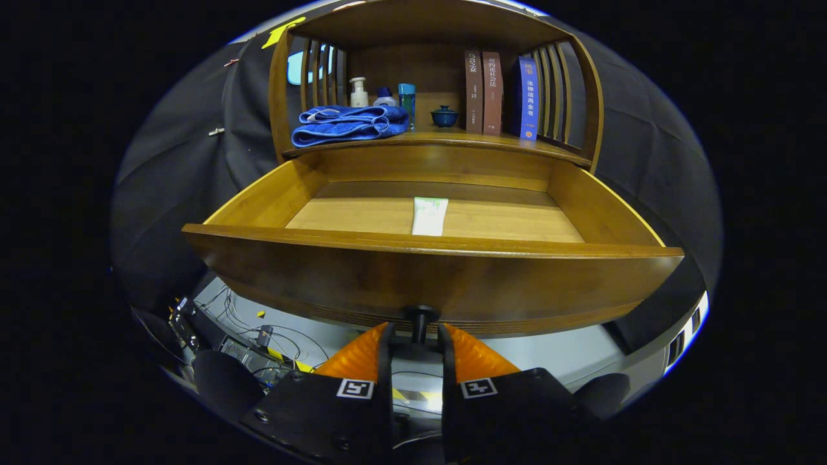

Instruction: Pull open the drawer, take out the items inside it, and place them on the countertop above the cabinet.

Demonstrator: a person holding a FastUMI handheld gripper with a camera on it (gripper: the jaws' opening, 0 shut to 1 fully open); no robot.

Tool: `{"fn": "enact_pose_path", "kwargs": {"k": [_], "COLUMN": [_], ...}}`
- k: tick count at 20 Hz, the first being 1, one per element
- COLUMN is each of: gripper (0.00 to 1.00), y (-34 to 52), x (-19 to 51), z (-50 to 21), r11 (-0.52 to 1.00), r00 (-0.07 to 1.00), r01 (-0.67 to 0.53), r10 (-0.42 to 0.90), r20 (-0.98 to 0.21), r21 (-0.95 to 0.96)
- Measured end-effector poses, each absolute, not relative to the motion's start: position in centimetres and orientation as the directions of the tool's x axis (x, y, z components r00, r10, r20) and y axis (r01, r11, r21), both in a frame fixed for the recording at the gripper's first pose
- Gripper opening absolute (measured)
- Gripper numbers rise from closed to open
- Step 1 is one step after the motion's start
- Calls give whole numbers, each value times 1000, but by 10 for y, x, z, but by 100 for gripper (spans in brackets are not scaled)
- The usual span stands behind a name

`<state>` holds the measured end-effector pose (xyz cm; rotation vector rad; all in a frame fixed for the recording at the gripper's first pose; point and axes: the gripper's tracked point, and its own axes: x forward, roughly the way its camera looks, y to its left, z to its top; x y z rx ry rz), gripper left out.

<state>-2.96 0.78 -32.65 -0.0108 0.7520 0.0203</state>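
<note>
Drawer knob (420,318) between the fingers (371,352), seemingly touching both

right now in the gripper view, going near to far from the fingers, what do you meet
gripper with fingers closed on the drawer knob → drawer front panel → white tube lying on the open drawer's floor → countertop with blue towel, bottles, small blue pot and books

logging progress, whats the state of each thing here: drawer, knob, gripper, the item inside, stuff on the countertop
drawer: pulled open
knob: between the fingers
gripper: fingers flank the knob; contact unclear
white tube: flat on the drawer floor
blue towel: folded on the countertop
books: upright
</note>
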Motion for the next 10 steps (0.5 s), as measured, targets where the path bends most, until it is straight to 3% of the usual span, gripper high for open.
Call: {"fn": "enact_pose_path", "kwargs": {"k": [2, 6, 10], "gripper": [42, 99, 99], "y": [7, 0, 1], "x": [-36, -49, -19], "z": [-320, -283, -232], "r11": [1000, 999, 998], "r00": [725, 757, 791], "r01": [-18, 31, 34], "r10": [10, -19, 5], "r20": [-689, -654, -612], "r21": [-4, 6, 51]}}
